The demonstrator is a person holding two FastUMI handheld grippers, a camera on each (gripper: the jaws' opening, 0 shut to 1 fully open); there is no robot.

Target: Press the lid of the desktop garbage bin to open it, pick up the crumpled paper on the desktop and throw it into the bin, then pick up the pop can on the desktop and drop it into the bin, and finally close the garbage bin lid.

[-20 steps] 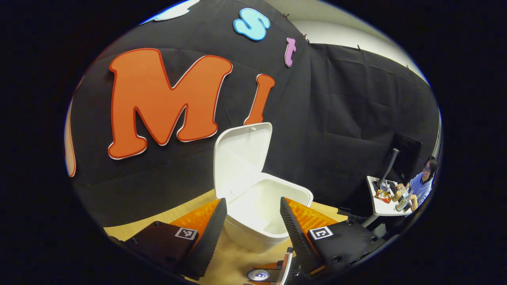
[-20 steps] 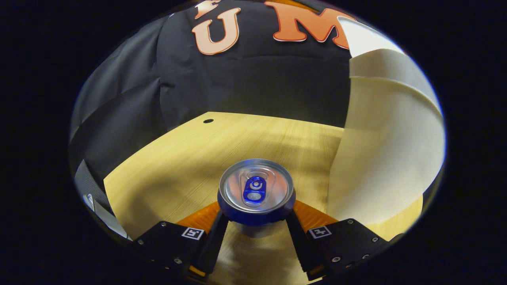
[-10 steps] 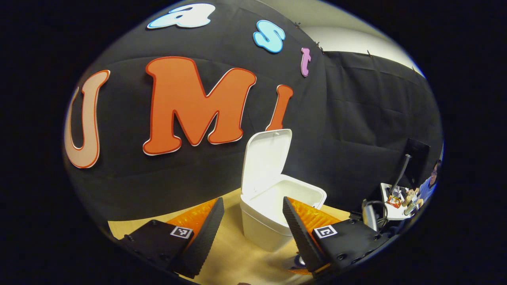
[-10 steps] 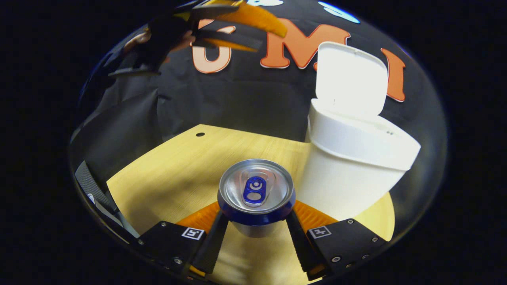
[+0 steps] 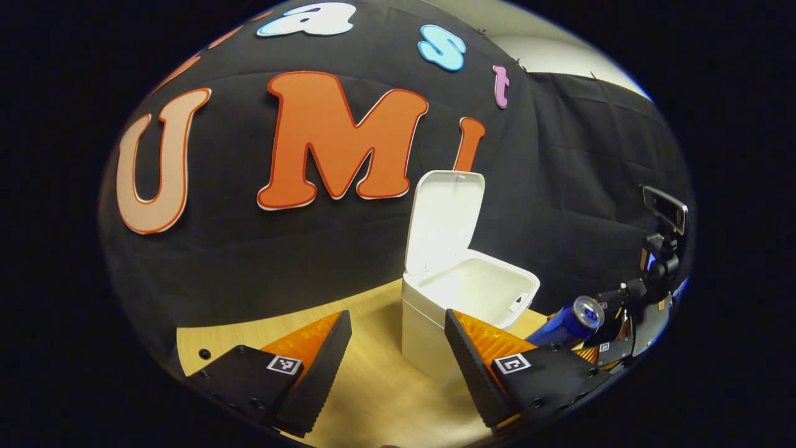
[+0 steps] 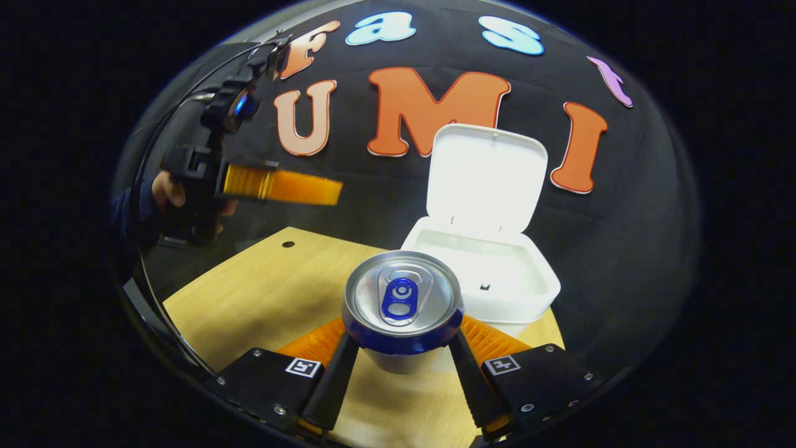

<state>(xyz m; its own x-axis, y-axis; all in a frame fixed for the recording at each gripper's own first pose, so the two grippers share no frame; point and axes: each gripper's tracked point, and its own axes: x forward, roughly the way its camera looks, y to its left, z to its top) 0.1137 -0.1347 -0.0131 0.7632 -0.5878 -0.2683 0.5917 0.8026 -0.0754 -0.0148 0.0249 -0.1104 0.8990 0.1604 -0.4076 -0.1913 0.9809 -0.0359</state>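
Near the open bin (image 6: 482, 274), right tool (image 6: 401, 367) gripping pop can (image 6: 402, 303), lifted off table (image 6: 273, 292)

Each gripper (image 6: 401, 376) carried black mounting blocks dotted with screws and small square black-and-white markers. The left gripper (image 6: 214, 162), at upper left, trailed a thin cable. A dark sleeve (image 6: 134, 211) covered the wrist.

1 bin (image 6: 497, 292), 1 can (image 6: 402, 302), 2 grippers (image 6: 402, 367) (image 5: 398, 364), 1 table (image 6: 267, 292).

No readable text on the pop can (image 6: 402, 303) or bin (image 6: 491, 274)
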